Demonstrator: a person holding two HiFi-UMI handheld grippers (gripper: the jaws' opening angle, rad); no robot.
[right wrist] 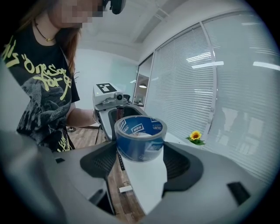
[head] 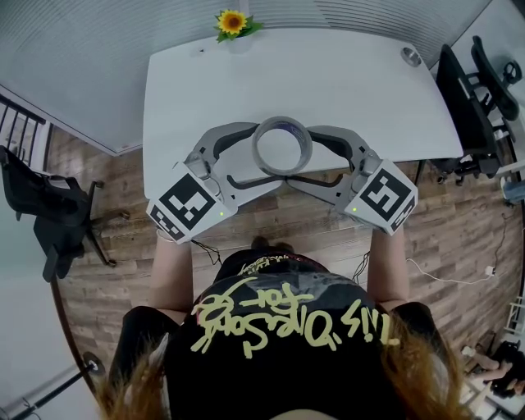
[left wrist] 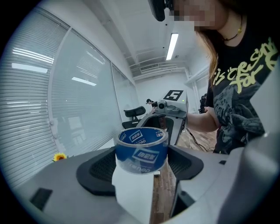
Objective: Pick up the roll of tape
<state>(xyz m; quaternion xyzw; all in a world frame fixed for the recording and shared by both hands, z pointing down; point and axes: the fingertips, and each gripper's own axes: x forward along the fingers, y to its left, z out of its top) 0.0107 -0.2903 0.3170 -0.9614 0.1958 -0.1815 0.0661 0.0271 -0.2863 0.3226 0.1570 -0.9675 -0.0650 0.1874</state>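
Note:
A roll of blue-lined tape (head: 281, 122) stands at the front edge of the white table (head: 328, 82). Both grippers reach in from the near side and enclose it. My left gripper (head: 269, 157) comes from the left and my right gripper (head: 299, 157) from the right. In the left gripper view the roll (left wrist: 141, 151) fills the gap between the black pads (left wrist: 98, 168), which lie against its sides. The right gripper view shows the same: the roll (right wrist: 140, 142) sits between the pads (right wrist: 179, 164), with no gap on either side.
A sunflower (head: 233, 22) sits at the table's far edge and a small round dish (head: 411, 56) at its far right corner. Black office chairs stand left (head: 49, 213) and right (head: 472, 107) of the table on the wooden floor. The person stands right behind the grippers.

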